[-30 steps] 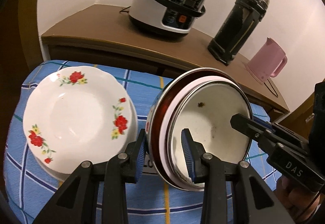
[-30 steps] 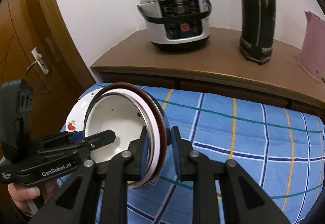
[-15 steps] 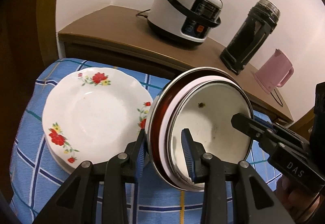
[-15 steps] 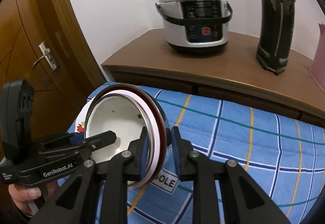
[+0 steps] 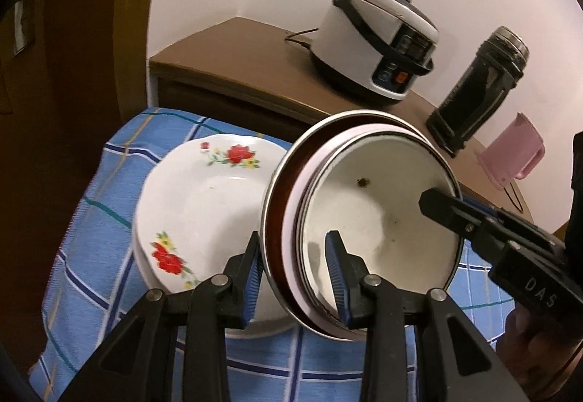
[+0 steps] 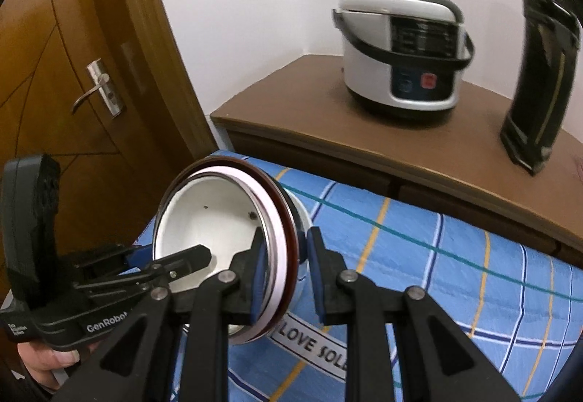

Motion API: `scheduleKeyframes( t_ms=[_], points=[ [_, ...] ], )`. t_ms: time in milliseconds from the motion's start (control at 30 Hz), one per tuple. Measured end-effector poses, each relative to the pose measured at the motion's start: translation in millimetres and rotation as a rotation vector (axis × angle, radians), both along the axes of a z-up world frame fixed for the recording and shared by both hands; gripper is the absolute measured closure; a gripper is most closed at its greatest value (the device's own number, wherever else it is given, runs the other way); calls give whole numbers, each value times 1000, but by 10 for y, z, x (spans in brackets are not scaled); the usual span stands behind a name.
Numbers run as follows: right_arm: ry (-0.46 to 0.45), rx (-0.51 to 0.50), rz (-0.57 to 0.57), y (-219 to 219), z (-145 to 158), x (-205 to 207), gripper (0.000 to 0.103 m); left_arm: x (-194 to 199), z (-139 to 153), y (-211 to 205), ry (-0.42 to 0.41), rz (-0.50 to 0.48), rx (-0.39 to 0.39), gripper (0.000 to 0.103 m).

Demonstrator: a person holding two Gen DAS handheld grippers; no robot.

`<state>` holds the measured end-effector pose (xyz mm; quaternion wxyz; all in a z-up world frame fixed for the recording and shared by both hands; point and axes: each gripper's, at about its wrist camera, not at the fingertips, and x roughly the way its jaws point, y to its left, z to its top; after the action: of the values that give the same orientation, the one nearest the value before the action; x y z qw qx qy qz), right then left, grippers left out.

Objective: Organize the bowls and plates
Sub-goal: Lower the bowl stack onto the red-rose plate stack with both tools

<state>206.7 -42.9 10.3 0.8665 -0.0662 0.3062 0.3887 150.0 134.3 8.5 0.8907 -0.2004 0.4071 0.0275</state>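
Blue checked cloth (image 5: 91, 220) covers the surface w/ the flowered plates (image 5: 204, 205) stacked at its left end. Bowl stack (image 5: 364, 220), nested & tipped on edge, is held off the cloth just right of the plates, partly over their rim. Left gripper (image 5: 295, 278) jaws clamp the near rim; right gripper (image 6: 286, 280) jaws clamp the opposite rim, narrow gap.

Judgement: carry step w/ both hands. Keep both grips firm & moving together so the nested bowls don't slide apart. Level the stack before lowering. Clear the plate rim; a knock could chip it. Release only once it sits flat.
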Motion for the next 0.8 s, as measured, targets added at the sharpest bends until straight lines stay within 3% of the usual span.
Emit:
scheduleKeyframes(
  t_ms=[333, 800],
  points=[
    [53, -63, 49, 399, -156, 167, 81, 45, -129, 243, 52, 50, 4, 67],
    [172, -128, 111, 746, -253, 427, 79, 159, -304, 380, 143, 40, -27, 66]
  ],
)
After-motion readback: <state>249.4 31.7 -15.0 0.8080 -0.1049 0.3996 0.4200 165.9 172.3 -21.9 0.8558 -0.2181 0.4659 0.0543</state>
